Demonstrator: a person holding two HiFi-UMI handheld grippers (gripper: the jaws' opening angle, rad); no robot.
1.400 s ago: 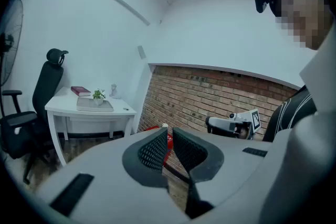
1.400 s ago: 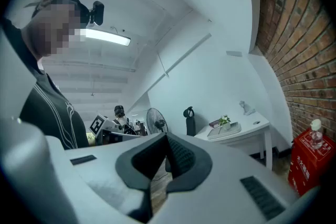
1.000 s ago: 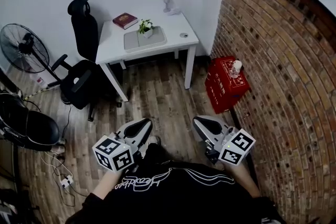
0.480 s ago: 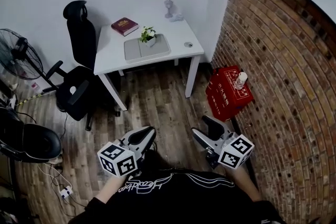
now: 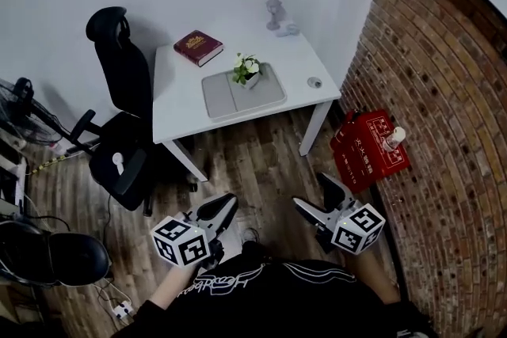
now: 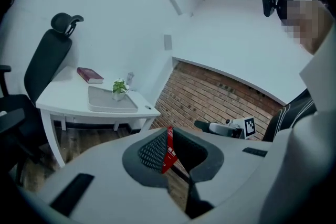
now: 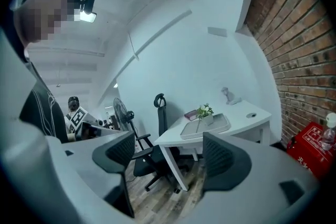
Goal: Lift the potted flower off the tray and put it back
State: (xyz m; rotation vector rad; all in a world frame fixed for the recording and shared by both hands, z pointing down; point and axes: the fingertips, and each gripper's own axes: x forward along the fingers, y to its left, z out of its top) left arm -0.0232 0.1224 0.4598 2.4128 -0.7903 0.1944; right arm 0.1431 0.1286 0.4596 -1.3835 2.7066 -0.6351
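The potted flower [image 5: 246,69] stands on the tray [image 5: 226,99], at its far edge, on the white table [image 5: 178,103]. A red book [image 5: 198,47] lies just beyond the tray. Both my grippers are well short of the table, over the wood floor [image 5: 253,162]. My left gripper [image 5: 228,200] has its jaws together and empty. My right gripper [image 5: 314,191] is opening its jaws, with nothing between them.

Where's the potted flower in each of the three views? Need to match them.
Head view: flower upper centre, on the tray.
Left gripper view: flower left of centre.
Right gripper view: flower right of centre.
Shared landmark: red book near the tray.
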